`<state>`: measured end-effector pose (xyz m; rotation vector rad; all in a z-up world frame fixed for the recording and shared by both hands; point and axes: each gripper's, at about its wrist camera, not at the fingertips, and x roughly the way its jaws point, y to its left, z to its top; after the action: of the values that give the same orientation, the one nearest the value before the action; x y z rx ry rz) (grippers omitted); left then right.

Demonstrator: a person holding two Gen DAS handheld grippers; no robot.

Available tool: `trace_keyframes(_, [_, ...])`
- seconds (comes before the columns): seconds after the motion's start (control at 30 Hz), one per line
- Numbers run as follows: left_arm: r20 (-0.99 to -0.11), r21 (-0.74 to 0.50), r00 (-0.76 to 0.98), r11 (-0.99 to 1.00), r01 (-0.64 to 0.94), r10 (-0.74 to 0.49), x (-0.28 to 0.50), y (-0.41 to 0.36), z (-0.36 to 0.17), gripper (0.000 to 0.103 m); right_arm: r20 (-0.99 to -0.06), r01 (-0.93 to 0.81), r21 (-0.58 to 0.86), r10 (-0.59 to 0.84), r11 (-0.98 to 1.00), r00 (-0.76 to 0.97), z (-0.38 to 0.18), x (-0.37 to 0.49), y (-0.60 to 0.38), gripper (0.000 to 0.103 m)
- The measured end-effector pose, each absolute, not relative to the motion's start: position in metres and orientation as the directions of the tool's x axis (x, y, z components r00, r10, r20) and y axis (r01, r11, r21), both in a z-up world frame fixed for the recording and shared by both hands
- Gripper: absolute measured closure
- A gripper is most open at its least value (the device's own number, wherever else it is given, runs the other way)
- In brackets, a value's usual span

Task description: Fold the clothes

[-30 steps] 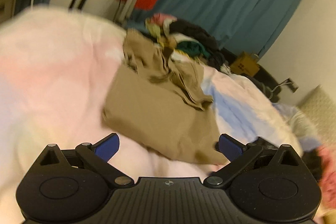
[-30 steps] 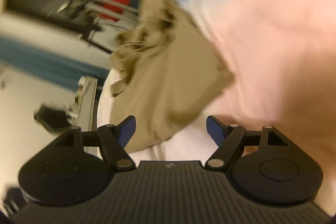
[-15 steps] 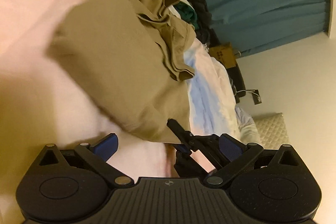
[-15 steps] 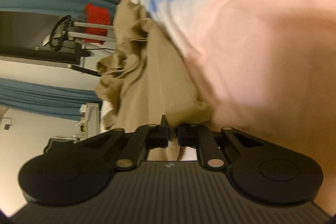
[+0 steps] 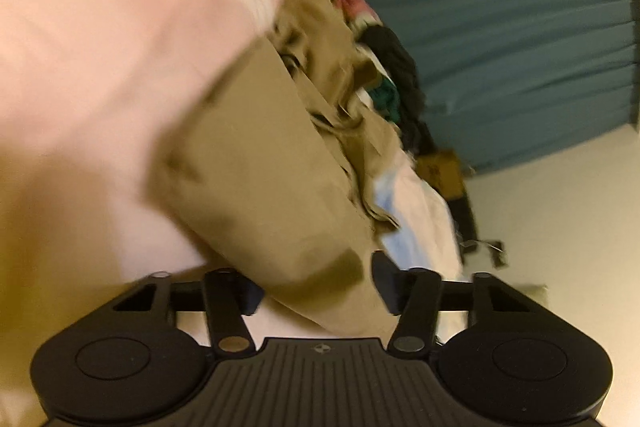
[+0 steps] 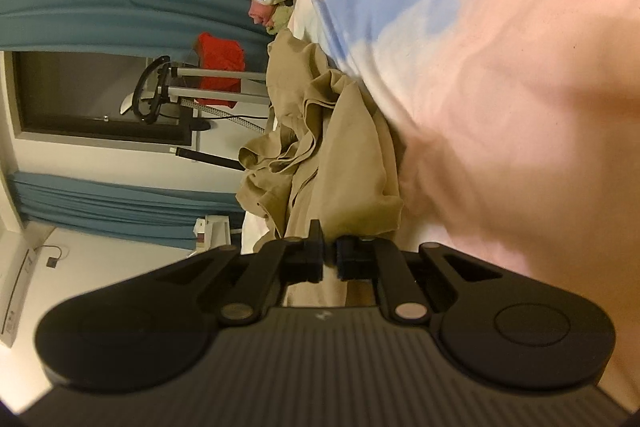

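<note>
A tan garment (image 5: 276,163) lies partly folded on a pink and blue bedspread (image 5: 100,39), its far end bunched. In the left wrist view my left gripper (image 5: 316,291) has its jaws partly closed around the garment's near edge, with cloth between the fingers. In the right wrist view the same tan garment (image 6: 352,163) runs away from my right gripper (image 6: 330,259), which is shut on its near corner. The bedspread (image 6: 500,87) fills the right of that view.
A heap of dark, green and pink clothes (image 5: 392,75) lies beyond the garment. Teal curtains (image 5: 520,39), a red item on a metal stand (image 6: 218,67) and a cardboard box (image 5: 440,171) stand behind the bed.
My right gripper closed on the garment's near corner and stays shut. My left gripper moved onto the garment's edge and its jaws narrowed from wide open.
</note>
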<state>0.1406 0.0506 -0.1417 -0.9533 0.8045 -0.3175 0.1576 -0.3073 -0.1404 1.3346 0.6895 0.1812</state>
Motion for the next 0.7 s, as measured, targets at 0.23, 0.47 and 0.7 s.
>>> trace_keyframes(0.23, [-0.485,-0.811,0.720,0.563,-0.159,-0.496,0.139,0.069,-0.146,0.071,-0.389,0.256,0.911,0.467,0.323,0.794,-0.143,0.158,-0.303,0.095])
trace_keyframes(0.47, [-0.446,-0.811,0.760,0.572,-0.120,-0.472,0.133,0.076,-0.128,0.093,-0.405,0.225,0.888,0.452,0.402,0.795,-0.140,0.156,-0.295,0.095])
trace_keyframes(0.7, [-0.411,-0.766,0.778,0.642,-0.012,-0.476,0.104,0.081,-0.067,0.095,-0.370,0.141,0.869,0.434,0.475,0.821,-0.081,0.128,-0.287,0.095])
